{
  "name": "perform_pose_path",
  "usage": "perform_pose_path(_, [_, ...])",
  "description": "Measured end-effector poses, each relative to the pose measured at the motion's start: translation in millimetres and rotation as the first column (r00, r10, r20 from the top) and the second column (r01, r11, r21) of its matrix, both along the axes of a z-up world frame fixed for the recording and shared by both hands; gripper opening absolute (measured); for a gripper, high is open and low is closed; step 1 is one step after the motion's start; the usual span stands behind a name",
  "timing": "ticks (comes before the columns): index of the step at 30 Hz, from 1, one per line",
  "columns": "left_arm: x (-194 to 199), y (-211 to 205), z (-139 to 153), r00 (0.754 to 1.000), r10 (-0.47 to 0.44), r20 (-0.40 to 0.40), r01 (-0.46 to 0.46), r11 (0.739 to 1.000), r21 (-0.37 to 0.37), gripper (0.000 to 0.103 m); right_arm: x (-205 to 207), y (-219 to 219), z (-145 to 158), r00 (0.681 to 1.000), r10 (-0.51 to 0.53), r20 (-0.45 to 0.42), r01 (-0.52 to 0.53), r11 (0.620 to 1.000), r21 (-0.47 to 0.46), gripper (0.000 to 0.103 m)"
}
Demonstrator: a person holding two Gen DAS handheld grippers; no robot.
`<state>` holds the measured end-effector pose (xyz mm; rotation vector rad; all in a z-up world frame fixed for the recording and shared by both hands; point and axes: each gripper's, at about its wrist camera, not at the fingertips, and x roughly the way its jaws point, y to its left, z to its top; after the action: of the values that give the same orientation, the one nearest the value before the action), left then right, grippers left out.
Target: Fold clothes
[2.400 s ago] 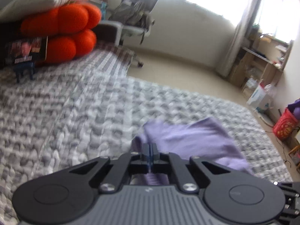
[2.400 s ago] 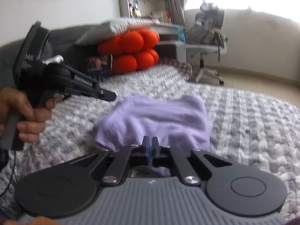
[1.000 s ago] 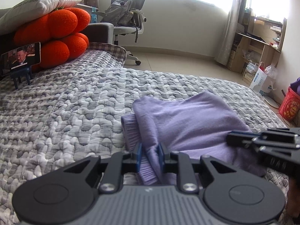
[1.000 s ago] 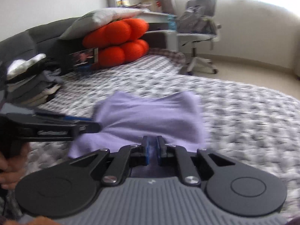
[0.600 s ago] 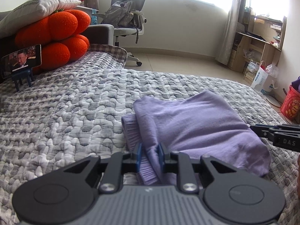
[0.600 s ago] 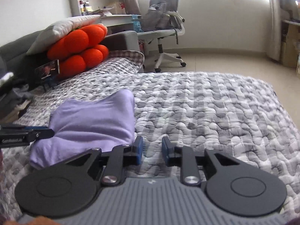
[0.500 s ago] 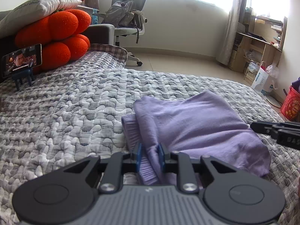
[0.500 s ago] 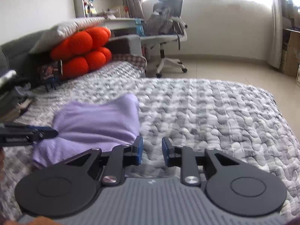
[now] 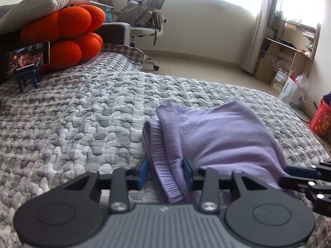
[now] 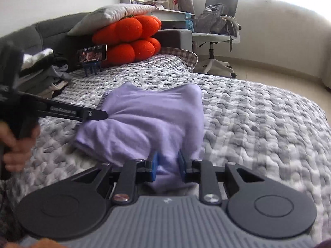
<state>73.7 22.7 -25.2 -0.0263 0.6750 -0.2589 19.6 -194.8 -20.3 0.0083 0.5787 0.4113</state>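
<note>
The folded purple garment (image 9: 223, 136) lies on the grey quilt (image 9: 82, 111), lower centre of both views; the left gripper (image 9: 165, 168) has just opened, ribbed hem loose between its jaws; the right gripper (image 10: 167, 164) straddles the near corner, part open, pads beside the cloth but grip unclear; next it likely needs to pinch firmly and regrip for another fold.

I see a soft, matt lilac knit garment (image 9: 223, 136) with a ribbed hem on a puffy grey quilted bedspread (image 9: 82, 111), between matt black plastic grippers' blue pads (image 9: 143, 170).
</note>
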Motion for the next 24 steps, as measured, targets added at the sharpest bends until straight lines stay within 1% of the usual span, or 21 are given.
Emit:
perform_pose_path(3, [0,2,1,1.000,0.001,-0.006,-0.001,1.000,-0.012,0.039,-8,-2,-1,1.000,0.008,-0.006,-0.008,1.000,-0.013,0.026])
perform_pose_path(7, [-1,-3,0,1.000,0.001,0.002,-0.001,1.000,0.014,0.039,-14,-3,6,1.000,0.022,0.004,-0.021,0.999,-0.034,0.025])
perform_pose_path(10, [1,-3,0,1.000,0.002,0.001,-0.002,1.000,0.014,0.039,-5,-10,28,0.998,0.017,0.053,-0.018,0.999,0.030,0.026])
perform_pose_path(12, [2,-3,0,1.000,0.001,0.002,-0.002,1.000,0.012,0.039,14,-12,39,0.998,0.024,0.065,-0.028,0.997,0.066,0.026])
perform_pose_path(13, [2,-3,0,1.000,0.001,0.002,-0.001,1.000,0.012,0.039,26,-11,40,0.998,0.024,0.055,-0.028,0.997,0.076,0.026])
perform_pose_path(17, [2,-2,0,1.000,0.000,0.002,0.000,1.000,0.006,0.039,83,-7,35,0.998,0.045,-0.040,-0.040,0.992,0.123,0.026])
perform_pose_path(19, [2,-2,-1,1.000,0.000,0.004,0.000,1.000,0.004,0.039,105,-3,24,0.997,0.034,-0.075,-0.027,0.995,0.096,0.025])
perform_pose_path(21, [2,-2,-1,1.000,0.001,0.006,-0.001,1.000,0.000,0.039,126,2,13,0.994,0.017,-0.108,-0.011,0.998,0.060,0.018])
perform_pose_path(22, [1,-2,-2,1.000,0.002,0.007,-0.002,1.000,-0.002,0.039,131,1,9,0.995,0.011,-0.100,-0.004,0.998,0.064,0.016])
perform_pose_path(24, [1,-2,-2,1.000,0.002,0.008,-0.002,1.000,-0.001,0.039,136,-5,7,0.995,-0.005,-0.101,0.015,0.995,0.103,0.013])
